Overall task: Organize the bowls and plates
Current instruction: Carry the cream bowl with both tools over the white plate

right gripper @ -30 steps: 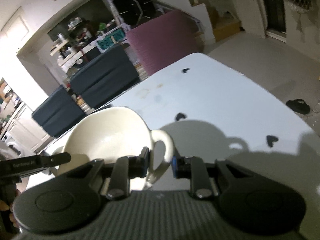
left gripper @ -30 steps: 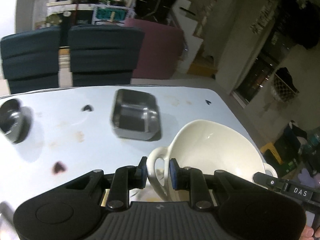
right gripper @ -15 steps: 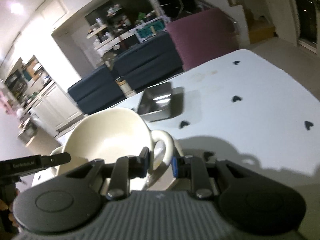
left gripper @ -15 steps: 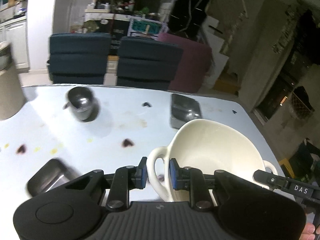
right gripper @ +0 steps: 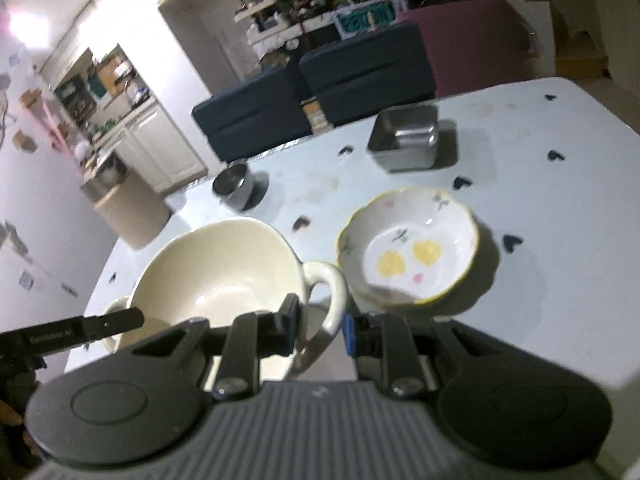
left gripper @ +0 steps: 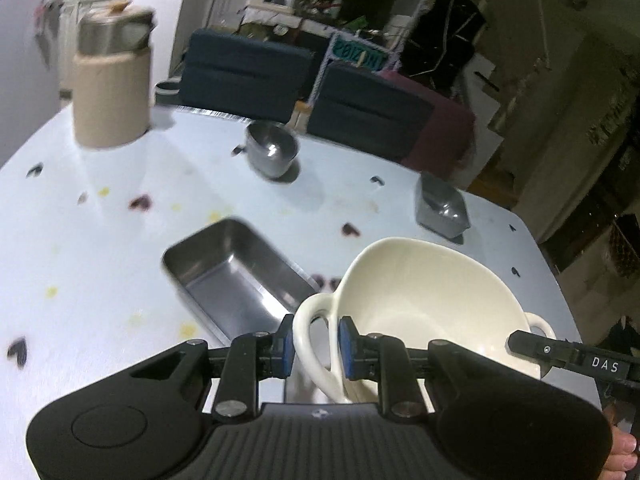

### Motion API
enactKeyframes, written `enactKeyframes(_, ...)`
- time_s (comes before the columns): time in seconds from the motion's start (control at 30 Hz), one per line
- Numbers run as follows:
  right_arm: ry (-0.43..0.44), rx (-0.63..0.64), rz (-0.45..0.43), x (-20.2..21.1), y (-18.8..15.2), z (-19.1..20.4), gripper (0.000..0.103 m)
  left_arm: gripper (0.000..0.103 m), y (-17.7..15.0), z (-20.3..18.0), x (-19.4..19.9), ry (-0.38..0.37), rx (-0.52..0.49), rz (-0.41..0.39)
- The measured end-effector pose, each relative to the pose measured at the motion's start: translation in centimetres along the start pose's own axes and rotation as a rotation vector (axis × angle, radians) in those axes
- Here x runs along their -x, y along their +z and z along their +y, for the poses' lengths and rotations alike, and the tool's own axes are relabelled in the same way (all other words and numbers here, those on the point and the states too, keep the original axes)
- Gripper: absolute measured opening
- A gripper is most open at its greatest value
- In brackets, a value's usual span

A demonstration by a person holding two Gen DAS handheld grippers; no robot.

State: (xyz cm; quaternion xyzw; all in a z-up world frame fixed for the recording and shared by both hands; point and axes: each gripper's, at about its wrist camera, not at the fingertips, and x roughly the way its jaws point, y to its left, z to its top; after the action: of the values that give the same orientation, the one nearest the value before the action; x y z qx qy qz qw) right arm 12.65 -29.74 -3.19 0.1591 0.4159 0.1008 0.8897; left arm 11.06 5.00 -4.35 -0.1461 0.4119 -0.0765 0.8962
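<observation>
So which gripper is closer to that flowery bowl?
Right. The right gripper holds the cream bowl by the handle just beside the flowery bowl. The left gripper grips the opposite handle, farther away.

cream bowl (left gripper: 432, 300): glossy ceramic | tray (left gripper: 236, 276): brushed metal | table (left gripper: 100, 248): smooth, probably laminate

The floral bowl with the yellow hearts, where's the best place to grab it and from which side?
Probably the scalloped rim of the floral bowl, from above on its near edge: it sits upright, has no handles, and its low wall flares outward. Both tongs are busy with the cream bowl.
</observation>
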Motion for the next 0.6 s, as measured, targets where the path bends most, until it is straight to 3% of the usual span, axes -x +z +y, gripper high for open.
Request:
enactKeyframes(0.23,0.007,0.025,0.058,-0.5,0.1,-1.0,0.026,0.023,-1.3,1.4,-0.6,-0.020,0.015,0.044)
enactKeyframes(0.6,-0.049,0.020,0.149,-1.4,0.4,-2.6,0.026,0.024,-2.4,1.9,-3.4,-0.018,0.055,0.154)
